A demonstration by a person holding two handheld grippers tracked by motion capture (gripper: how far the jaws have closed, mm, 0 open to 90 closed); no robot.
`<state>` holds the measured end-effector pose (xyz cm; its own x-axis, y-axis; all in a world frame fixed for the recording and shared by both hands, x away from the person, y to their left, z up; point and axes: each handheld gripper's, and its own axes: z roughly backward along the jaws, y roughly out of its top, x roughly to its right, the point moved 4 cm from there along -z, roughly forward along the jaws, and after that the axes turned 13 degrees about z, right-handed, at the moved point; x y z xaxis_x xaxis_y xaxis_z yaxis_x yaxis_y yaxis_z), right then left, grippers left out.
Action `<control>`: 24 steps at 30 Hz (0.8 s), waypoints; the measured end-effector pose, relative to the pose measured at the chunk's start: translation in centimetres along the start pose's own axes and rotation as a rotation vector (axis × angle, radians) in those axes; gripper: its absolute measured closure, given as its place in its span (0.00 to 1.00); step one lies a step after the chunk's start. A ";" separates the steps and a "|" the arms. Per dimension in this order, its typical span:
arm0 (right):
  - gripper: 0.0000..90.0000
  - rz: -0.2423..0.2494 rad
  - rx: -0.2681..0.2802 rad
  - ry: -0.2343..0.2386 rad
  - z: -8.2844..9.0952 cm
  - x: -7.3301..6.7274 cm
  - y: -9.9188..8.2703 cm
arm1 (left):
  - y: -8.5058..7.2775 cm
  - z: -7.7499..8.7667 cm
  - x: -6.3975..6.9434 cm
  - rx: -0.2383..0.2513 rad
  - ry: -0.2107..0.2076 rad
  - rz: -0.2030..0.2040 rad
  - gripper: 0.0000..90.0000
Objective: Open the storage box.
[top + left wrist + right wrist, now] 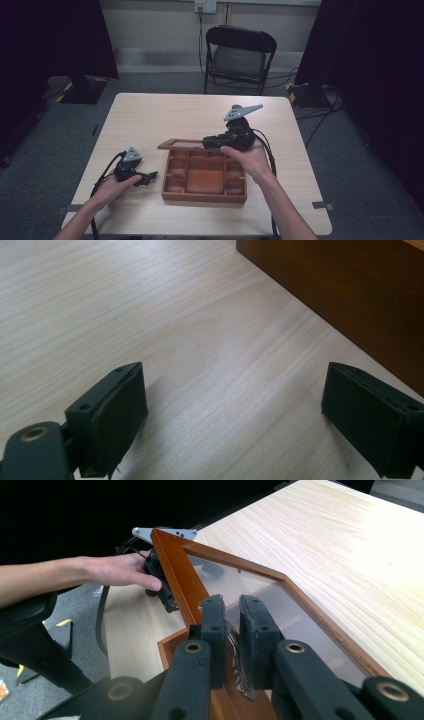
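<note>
While the wooden box [204, 176] sits near the middle of the table [150, 115], its glass-paned lid [260, 592] is raised partway, hinged up along the far edge. The right tongs [231, 607] are clamped narrow on a small ornate metal latch [239, 672] at the lid's front rim, so the opening looks well begun but not finished. The left tongs [235, 407] stand wide and empty, low over the table just beside the box's left wall, apparently ready to steady it.

No readable text, label, brand or number anywhere
</note>
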<state>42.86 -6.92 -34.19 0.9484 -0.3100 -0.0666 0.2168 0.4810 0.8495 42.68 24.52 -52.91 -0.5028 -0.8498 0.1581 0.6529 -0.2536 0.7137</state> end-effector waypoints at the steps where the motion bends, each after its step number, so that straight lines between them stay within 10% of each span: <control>1: 0.91 0.003 0.000 -0.001 0.0 0.1 0.1 | 0.0 0.0 0.0 0.000 0.000 0.000 0.11; 24: 0.92 0.004 0.038 -0.027 0.2 0.6 0.5 | 0.0 0.0 0.0 0.000 0.000 -0.001 0.11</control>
<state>43.45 -7.01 -33.66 0.9425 -0.3304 -0.0495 0.2037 0.4510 0.8690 42.68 24.52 -52.91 -0.5037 -0.8494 0.1572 0.6525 -0.2549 0.7136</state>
